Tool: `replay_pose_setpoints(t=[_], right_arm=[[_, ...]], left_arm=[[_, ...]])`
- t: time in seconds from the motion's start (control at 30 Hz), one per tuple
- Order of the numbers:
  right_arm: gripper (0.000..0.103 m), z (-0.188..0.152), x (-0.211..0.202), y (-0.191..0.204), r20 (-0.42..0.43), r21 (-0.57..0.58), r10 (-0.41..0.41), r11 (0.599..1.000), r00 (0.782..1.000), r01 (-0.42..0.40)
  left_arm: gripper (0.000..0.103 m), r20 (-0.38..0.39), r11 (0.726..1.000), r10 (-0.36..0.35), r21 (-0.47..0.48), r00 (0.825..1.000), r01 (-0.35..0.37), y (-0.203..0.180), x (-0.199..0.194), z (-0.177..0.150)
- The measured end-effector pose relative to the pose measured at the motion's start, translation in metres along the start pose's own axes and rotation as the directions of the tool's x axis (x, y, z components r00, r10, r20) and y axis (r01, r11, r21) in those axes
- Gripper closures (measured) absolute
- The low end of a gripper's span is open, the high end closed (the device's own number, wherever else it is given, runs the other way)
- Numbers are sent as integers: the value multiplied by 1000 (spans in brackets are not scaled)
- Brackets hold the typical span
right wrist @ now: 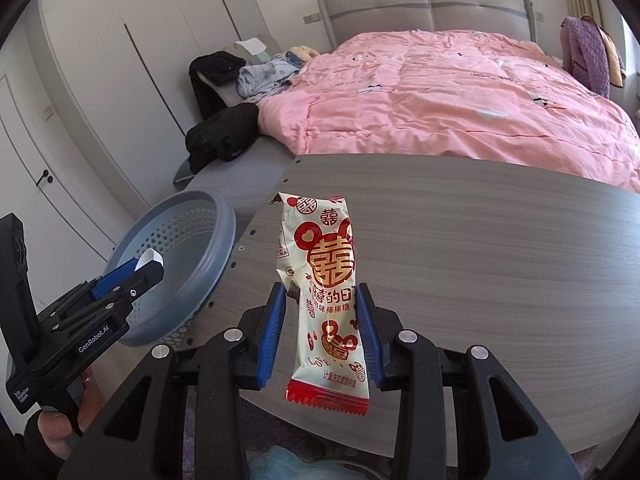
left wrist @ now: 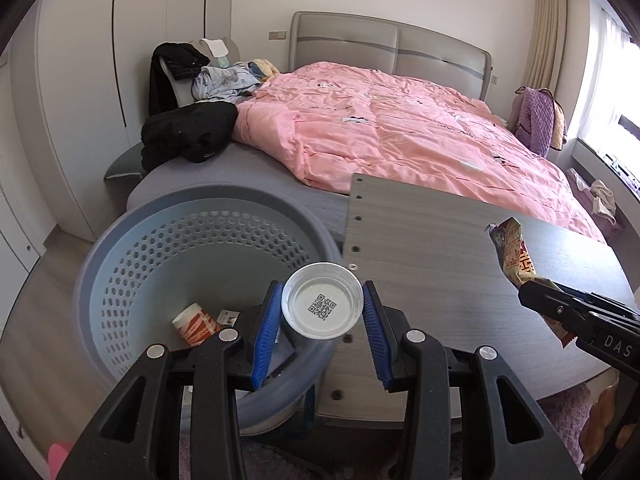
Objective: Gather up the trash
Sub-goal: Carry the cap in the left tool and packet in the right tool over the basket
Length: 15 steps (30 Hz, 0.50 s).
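My left gripper [left wrist: 322, 294] is shut on a clear plastic cup [left wrist: 322, 308] with a QR code on its bottom. It holds the cup over the near right rim of a blue perforated basket [left wrist: 120, 264]. An orange-and-white paper cup [left wrist: 196, 324] and a small card [left wrist: 229, 316] lie inside the basket. My right gripper [right wrist: 321, 294] is shut on a cream-and-red candy wrapper [right wrist: 320, 256], held upright above the grey wooden table [right wrist: 480, 240]. The basket [right wrist: 224, 232] stands at the table's left end. From the right wrist view the left gripper [right wrist: 150, 270] hangs over it.
Behind the table [left wrist: 420, 240] is a bed with a pink duvet [left wrist: 400, 132]. Black clothes [left wrist: 188, 132] lie on its left corner. White wardrobe doors [right wrist: 100, 60] line the left wall. A purple garment [left wrist: 538, 120] hangs at the far right near the window.
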State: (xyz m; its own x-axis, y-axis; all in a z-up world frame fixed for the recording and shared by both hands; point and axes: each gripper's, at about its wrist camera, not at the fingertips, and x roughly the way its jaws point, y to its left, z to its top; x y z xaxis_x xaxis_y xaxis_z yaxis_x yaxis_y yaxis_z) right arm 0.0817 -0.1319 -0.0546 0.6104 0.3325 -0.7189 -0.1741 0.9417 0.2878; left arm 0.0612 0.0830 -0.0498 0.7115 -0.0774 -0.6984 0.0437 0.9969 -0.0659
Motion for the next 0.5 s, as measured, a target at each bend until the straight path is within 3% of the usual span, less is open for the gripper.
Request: replay_pose_setpoints(t=[0.27,0.5], right_arm=[[66,15,37,67,-39,-116,84,989,996,-88],[66,24,65,107,-80,-168,138,974,987,-150]], left_arm=[[64,8,989,135,-62,991,-134,62,-3,5],[64,-12,976,195,-91,981,-196,96,4,8]])
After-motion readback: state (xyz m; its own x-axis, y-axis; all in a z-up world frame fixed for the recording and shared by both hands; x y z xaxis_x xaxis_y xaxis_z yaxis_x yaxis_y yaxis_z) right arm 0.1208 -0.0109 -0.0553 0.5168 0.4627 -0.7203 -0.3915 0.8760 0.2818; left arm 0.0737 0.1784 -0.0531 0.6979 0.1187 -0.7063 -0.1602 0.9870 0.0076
